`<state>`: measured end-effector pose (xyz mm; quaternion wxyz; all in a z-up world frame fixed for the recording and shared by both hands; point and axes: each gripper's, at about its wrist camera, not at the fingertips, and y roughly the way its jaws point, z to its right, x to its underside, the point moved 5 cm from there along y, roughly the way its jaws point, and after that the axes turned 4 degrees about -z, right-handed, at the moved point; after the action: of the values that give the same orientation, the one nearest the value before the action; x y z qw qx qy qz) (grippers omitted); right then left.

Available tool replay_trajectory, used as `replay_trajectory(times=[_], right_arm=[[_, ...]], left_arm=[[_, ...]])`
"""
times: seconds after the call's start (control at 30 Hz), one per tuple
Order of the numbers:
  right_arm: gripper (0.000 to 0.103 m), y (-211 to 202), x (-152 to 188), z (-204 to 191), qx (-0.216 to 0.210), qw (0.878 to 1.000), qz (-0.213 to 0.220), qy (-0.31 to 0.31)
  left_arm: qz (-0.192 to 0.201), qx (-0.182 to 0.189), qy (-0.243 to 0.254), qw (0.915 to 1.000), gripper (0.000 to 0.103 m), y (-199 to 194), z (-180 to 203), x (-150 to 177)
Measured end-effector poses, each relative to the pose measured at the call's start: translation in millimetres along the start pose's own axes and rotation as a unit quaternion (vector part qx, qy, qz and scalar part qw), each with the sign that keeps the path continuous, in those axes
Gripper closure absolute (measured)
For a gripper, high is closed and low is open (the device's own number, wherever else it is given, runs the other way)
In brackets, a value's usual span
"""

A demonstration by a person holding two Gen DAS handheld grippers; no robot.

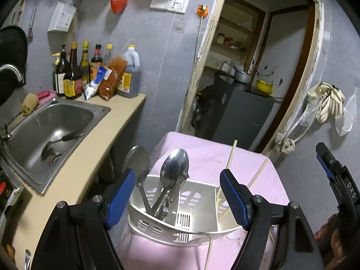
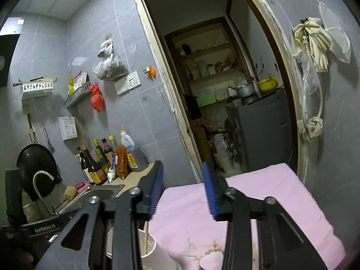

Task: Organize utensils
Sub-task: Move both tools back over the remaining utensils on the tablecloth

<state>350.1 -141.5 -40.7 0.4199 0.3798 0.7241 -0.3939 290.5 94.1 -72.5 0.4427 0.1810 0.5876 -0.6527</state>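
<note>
The utensil caddy (image 1: 180, 216), a white slotted plastic basket, is seen standing on the pink-covered surface (image 1: 202, 157), right between and just ahead of the left gripper (image 1: 180, 200). Its jaws are spread wide, one blue pad at each side of the basket, and nothing is pinched between them; whether the pads touch the walls cannot be told.

In the left compartment two metal spoons (image 1: 175, 168) are stood with bowls up, handles crossed and leaning, a further flat utensil among them. In the right compartment a pair of wooden chopsticks (image 1: 229, 159) is propped, long axes tilted up and away to the right, tips rising over the rim beside the right-hand pad. One more chopstick (image 1: 209, 254) is seen outside the basket at its near wall, running down out of view.

The right gripper (image 2: 180, 189) is held higher and pointed nearly level at the doorway (image 2: 225, 90); its jaws are parted a little and nothing is gripped. The caddy lies low and to its left, only a white edge and a stick showing there. In the left view it appears at the far right edge.

So the left hand is judged the nearer to the basket. A ladle (image 1: 60, 141) is left lying in the sink (image 1: 67, 117) to the left, well apart, with sauce bottles (image 1: 72, 72) lined behind. The leaning chopsticks are judged the likeliest thing to be knocked.
</note>
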Motion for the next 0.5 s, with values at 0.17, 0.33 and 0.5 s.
replay_trajectory(times=[0.17,0.33,0.5], right_arm=[[0.062,-15.3,-12.3,9.8,0.005,1.000,-0.001,-0.013],[0.042,-31.4,-25.1,24.4,0.011,1.000,0.003,-0.022],[0.022,-49.9,-36.2,45.1,0.023,0.999,0.007,-0.032]], left_arm=[[0.022,0.000,0.006,0.9997,0.023,-15.9,15.3,-8.8],[0.047,0.007,0.017,0.9987,0.015,-29.2,38.2,-16.3],[0.066,0.012,0.034,0.9972,0.006,-37.0,67.5,-19.0]])
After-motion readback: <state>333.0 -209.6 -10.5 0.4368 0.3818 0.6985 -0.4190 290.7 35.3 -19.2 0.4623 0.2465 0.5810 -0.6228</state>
